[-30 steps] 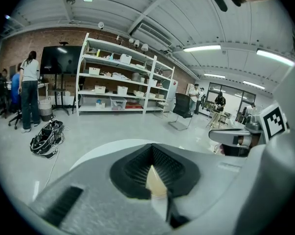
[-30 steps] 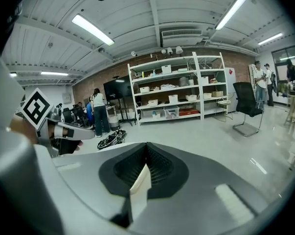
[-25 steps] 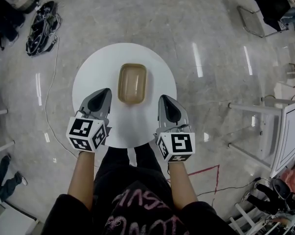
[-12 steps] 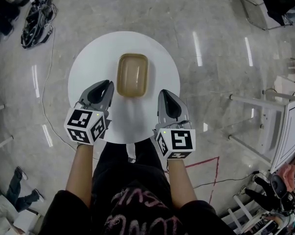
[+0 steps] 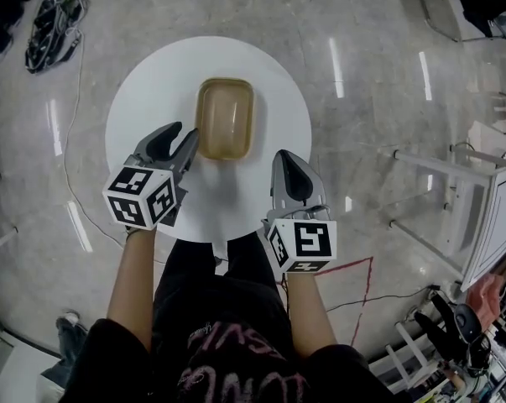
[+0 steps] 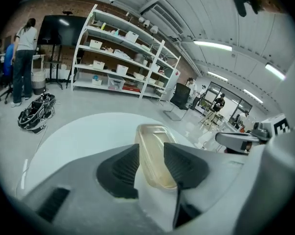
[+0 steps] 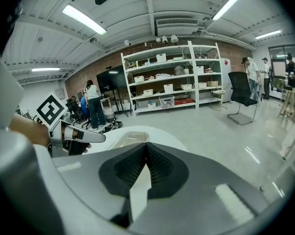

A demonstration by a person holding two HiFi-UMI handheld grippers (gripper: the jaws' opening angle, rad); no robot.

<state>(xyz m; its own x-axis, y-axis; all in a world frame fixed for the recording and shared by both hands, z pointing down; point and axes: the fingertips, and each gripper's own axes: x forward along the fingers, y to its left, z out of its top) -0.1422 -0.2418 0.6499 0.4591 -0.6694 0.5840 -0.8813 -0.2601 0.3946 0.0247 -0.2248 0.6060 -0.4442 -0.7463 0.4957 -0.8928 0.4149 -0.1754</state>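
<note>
Angling at the tan tub (image 5: 226, 117), the left gripper (image 5: 182, 135) holds its fingers apart, seemingly to fit the rim; the right gripper (image 5: 288, 162), fingers together, hangs beside the tub.

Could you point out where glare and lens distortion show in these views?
Head view: white reflections streak the glossy floor, and the edges curve. Left gripper view: the fisheye bows the shelving, and the corners go dark. Right gripper view: the ceiling light strips are blown out.
</note>
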